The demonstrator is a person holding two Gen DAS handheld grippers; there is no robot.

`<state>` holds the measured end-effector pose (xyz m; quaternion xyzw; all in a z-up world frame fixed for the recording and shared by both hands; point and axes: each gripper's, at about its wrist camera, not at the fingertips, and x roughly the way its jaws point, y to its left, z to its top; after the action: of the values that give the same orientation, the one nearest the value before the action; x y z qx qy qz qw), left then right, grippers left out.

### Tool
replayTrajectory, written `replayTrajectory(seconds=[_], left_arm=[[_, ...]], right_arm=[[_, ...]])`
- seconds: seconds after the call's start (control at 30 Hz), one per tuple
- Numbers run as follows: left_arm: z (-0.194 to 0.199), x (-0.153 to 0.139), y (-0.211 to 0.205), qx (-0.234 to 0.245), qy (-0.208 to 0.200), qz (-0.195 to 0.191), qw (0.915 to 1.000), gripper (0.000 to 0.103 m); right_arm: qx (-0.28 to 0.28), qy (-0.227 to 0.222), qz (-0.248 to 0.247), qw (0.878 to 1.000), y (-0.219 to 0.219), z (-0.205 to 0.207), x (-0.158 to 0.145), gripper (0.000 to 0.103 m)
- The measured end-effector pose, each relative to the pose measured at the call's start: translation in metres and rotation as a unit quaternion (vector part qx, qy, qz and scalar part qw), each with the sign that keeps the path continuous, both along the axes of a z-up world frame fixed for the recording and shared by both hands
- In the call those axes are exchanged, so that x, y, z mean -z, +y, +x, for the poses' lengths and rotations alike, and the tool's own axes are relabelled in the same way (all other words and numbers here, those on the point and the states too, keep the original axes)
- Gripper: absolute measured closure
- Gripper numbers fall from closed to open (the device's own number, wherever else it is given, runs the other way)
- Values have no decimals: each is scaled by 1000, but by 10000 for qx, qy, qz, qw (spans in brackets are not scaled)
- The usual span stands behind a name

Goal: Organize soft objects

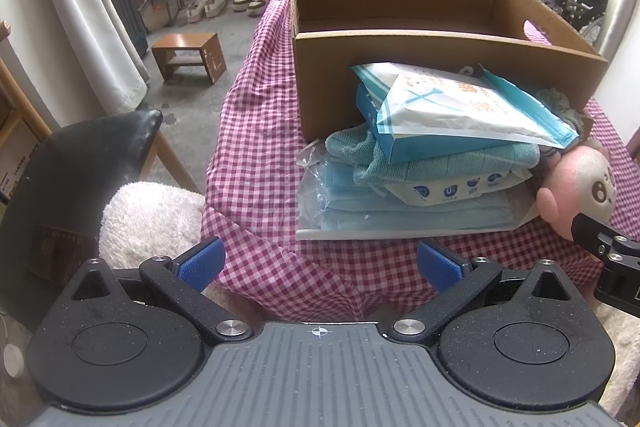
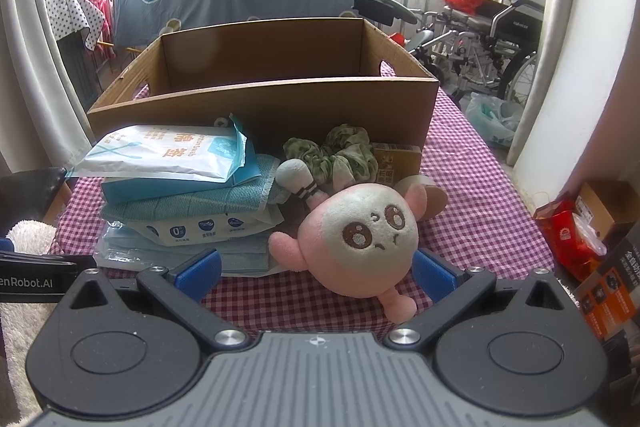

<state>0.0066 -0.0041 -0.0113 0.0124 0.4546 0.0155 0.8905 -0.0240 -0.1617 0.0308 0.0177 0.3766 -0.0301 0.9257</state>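
Several soft things lie heaped on a table [image 2: 480,195] with a pink checked cloth, just in front of an open cardboard box [image 2: 280,103] that looks empty inside. Nearest is a pink plush toy [image 2: 372,239] with a pale round face, lying on its back at the table's front edge. To its left rises a stack: a white cotton swab packet [image 2: 168,155] on top, a folded teal towel [image 2: 192,201] beneath, then a wipes pack [image 2: 200,227] and bagged blue face masks [image 1: 400,211] at the bottom. A green scrunchie [image 2: 340,155] sits behind the toy against the box wall.

The right gripper [image 2: 316,273] has its jaws spread wide, either side of the toy's head, holding nothing. The left gripper [image 1: 318,261] hangs off the table's front edge, jaws also wide and empty, facing the stack.

Nothing seems sorted yet. A likely risk: the jaws closing on the toy's rounded head may squeeze it out and off the near edge. Lifting a single layer of the stack could also drag the slippery packets down
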Motion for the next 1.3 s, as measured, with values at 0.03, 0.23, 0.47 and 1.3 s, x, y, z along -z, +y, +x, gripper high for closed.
replayTrajectory(seconds=[0.03,0.23,0.47,1.3], left_arm=[[0,0,0,-1,-1,2,10000,0],[0,1,1,-3,19,-2,10000,0],[0,1,1,-7,28,-7,10000,0],[2,-25,24,217,-906,-431,9947,1]], right_arm=[[1,4,-2,10000,0,0,0,0],[5,3,-4,10000,0,0,0,0],[34,-1,-44,10000,0,1,1,0],[-531,-668,773,9933,-26,8,-27,0]])
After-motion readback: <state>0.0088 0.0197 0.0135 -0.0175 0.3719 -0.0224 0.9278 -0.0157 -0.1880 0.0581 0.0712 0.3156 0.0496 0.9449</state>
